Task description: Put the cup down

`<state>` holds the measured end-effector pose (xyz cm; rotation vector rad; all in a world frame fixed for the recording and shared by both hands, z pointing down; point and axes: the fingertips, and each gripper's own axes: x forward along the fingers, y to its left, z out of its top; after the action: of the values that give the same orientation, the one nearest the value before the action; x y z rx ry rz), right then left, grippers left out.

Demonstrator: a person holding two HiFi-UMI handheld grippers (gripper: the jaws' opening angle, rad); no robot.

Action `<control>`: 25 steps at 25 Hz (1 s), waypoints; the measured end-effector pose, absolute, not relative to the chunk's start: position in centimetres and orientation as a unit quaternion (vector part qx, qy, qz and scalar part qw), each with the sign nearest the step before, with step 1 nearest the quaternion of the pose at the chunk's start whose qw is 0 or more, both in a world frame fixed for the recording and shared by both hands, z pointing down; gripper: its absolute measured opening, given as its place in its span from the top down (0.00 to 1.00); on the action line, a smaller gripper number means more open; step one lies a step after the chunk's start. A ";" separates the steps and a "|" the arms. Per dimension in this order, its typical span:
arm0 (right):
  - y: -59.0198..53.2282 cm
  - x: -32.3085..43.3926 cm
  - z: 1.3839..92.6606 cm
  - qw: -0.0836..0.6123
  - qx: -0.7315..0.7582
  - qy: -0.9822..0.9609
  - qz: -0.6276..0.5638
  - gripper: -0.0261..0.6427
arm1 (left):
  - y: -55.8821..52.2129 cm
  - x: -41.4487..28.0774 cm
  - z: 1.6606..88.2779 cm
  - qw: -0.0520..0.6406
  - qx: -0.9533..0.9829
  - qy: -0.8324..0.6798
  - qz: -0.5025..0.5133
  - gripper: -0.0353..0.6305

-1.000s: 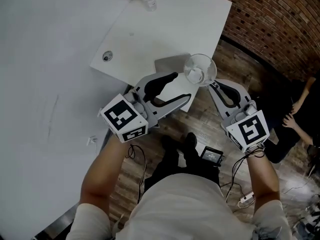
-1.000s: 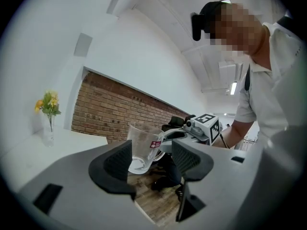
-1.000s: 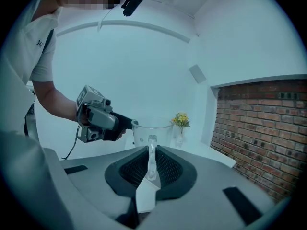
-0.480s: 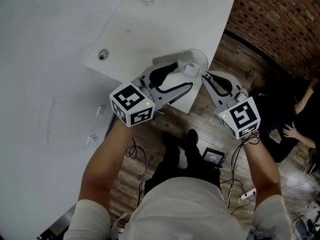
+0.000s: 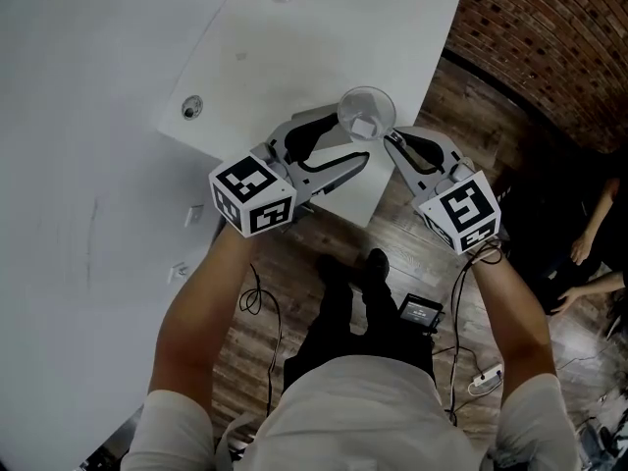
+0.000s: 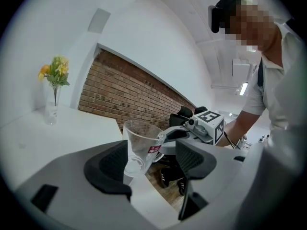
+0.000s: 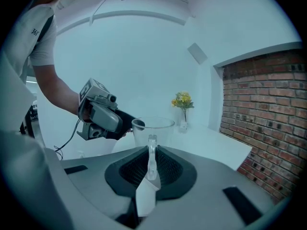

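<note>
Cup [image 7: 152, 127], a clear glass with a side handle [image 7: 151, 147], is held by the right gripper [image 7: 151, 158]. This gripper's jaws are clenched on the handle, and the bowl stands upright just beyond the fingertips. The left gripper [image 6: 151, 159] has its jaws opening. The cup [image 6: 140, 145] stands between them, nearer one pad, and the pads do not clamp it.

In the head view, the cup [image 5: 366, 116] is over the near corner of the white table [image 5: 294, 47], close to its edge. No view settles whether its base touches the surface. The left gripper [image 5: 353, 143] and the right gripper [image 5: 389, 137] converge on the cup from opposite sides.

A small vase of flowers [image 6: 54, 92] stands on the table well beyond the cup. A brick wall [image 5: 549, 37] runs behind the table, above a wooden floor [image 5: 422, 253].
</note>
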<state>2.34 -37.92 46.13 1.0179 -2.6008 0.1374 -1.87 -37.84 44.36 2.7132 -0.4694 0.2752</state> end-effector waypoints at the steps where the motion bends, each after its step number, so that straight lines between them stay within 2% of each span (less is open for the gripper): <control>1: -38.2 2.4 46.5 0.171 0.358 -0.917 0.049 0.90 | -38.1 -1.8 44.7 0.187 0.963 -0.167 0.099 0.49; 25: -41.9 1.7 54.0 0.185 0.345 -0.919 0.051 0.90 | -41.8 -2.1 52.0 0.201 0.950 -0.199 0.135 0.48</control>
<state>1.65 -41.88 54.01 0.9729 -2.5899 0.1434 -2.14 -41.76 51.97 2.6539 -0.5556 0.3786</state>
